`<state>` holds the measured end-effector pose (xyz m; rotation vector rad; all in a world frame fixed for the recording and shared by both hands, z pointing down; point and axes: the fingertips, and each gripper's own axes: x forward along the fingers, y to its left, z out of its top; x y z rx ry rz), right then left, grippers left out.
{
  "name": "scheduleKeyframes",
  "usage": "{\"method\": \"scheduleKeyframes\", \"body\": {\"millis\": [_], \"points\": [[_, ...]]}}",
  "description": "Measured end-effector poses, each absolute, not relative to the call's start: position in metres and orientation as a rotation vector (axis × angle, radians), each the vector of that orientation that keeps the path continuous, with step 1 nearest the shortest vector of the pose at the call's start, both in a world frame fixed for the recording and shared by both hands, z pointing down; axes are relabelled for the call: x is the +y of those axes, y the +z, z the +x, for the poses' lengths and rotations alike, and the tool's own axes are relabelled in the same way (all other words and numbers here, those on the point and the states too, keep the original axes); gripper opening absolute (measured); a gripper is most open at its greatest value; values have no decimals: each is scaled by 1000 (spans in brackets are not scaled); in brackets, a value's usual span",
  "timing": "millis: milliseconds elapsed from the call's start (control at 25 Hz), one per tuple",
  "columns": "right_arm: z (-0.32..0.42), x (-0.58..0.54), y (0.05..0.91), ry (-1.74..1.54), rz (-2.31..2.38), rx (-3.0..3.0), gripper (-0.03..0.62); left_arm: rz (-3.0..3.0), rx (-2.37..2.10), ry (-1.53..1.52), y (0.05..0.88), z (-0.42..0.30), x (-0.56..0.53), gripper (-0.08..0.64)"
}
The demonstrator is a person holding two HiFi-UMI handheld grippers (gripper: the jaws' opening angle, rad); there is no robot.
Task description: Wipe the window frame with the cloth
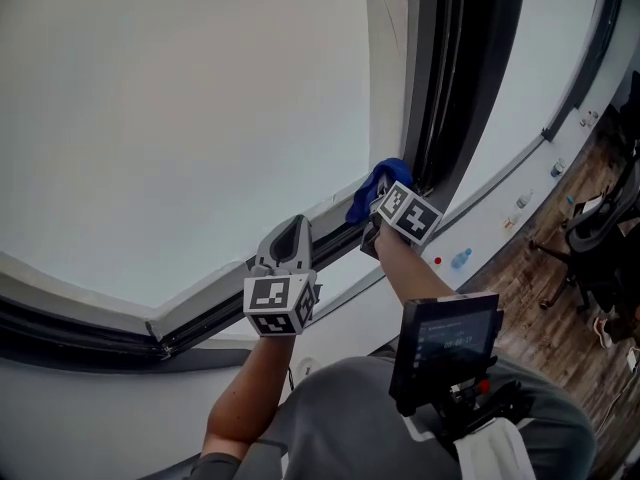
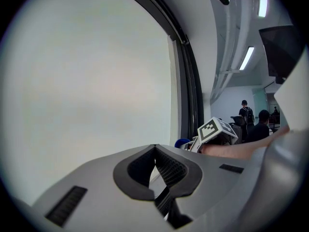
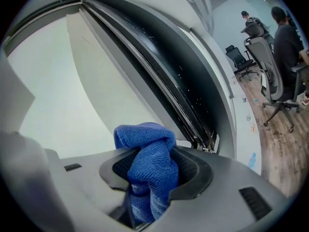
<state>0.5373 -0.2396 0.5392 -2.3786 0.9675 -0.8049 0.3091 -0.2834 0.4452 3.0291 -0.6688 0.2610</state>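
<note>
A bunched blue cloth [image 3: 147, 170] sits clamped between the jaws of my right gripper [image 3: 153, 173]. In the head view that cloth [image 1: 372, 188] presses against the lower corner of the dark window frame [image 1: 440, 88], with the right gripper [image 1: 385, 200] just behind it. My left gripper [image 1: 290, 240] rests lower left along the bottom frame rail [image 1: 200, 320]. Its jaws are shut with nothing between them [image 2: 155, 164]. The left gripper view shows the vertical frame [image 2: 189, 95] and the right gripper's marker cube [image 2: 215, 130] beyond.
A white sill [image 1: 500, 183] runs right under the frame. Office chairs [image 3: 268, 81] and people [image 2: 246, 114] stand on the wooden floor [image 1: 550, 298] further off. A dark screen device [image 1: 445, 343] hangs at my chest.
</note>
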Motion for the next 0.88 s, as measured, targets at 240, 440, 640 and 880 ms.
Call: {"method": "scheduleKeyframes", "body": {"millis": [240, 440, 640, 880], "points": [[561, -248, 540, -783, -2397, 871, 175, 3057, -642, 309, 443, 313, -288, 9], [575, -248, 514, -741, -2350, 860, 175, 3083, -604, 293, 432, 322, -285, 9], [573, -253, 474, -660, -2316, 904, 175, 3137, -524, 217, 405, 332, -277, 9], [573, -252, 427, -595, -2274, 936, 175, 3163, -436, 152, 369, 341, -274, 9]]}}
